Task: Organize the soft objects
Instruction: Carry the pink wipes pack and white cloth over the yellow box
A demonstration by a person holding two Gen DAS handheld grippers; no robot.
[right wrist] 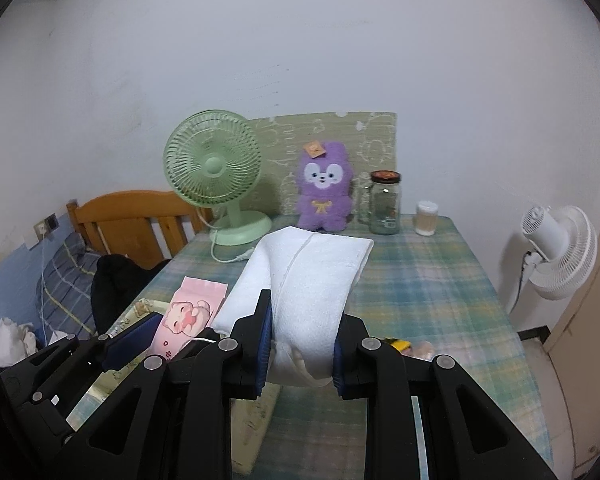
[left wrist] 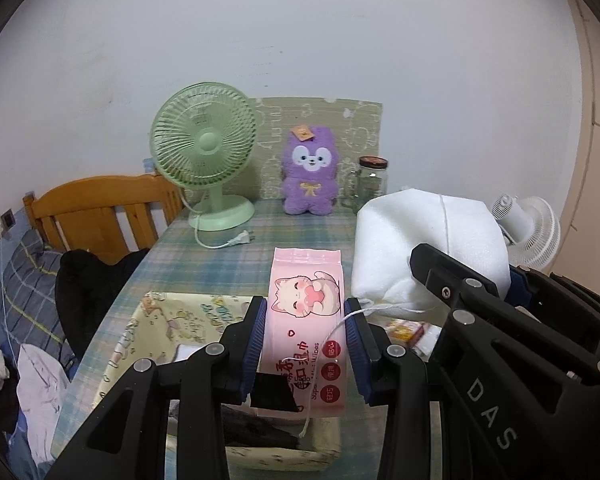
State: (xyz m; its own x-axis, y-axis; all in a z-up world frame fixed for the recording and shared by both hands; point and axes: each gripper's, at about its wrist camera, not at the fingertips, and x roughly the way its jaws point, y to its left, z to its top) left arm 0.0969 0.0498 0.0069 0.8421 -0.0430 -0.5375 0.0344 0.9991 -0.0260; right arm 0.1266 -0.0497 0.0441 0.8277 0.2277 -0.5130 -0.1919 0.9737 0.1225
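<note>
My left gripper (left wrist: 306,344) is shut on a pink wet-wipes pack (left wrist: 306,308) printed with a cartoon cat, held above a pale yellow fabric basket (left wrist: 156,328) at the table's near left. My right gripper (right wrist: 300,344) is shut on a folded white towel (right wrist: 304,276), carried beside the pack; the towel (left wrist: 428,248) fills the right of the left wrist view. A loose white thread hangs from the towel across the pack. The wipes pack (right wrist: 188,316) and the left gripper show at lower left in the right wrist view. A purple plush toy (left wrist: 310,170) sits upright at the table's far edge.
A green desk fan (left wrist: 204,152) with a loose plug stands far left on the plaid tablecloth (right wrist: 440,300). A glass jar (right wrist: 385,204) and a small white container (right wrist: 427,218) stand by the plush. A white floor fan (right wrist: 560,252) stands right; a wooden bed frame (left wrist: 100,208) left.
</note>
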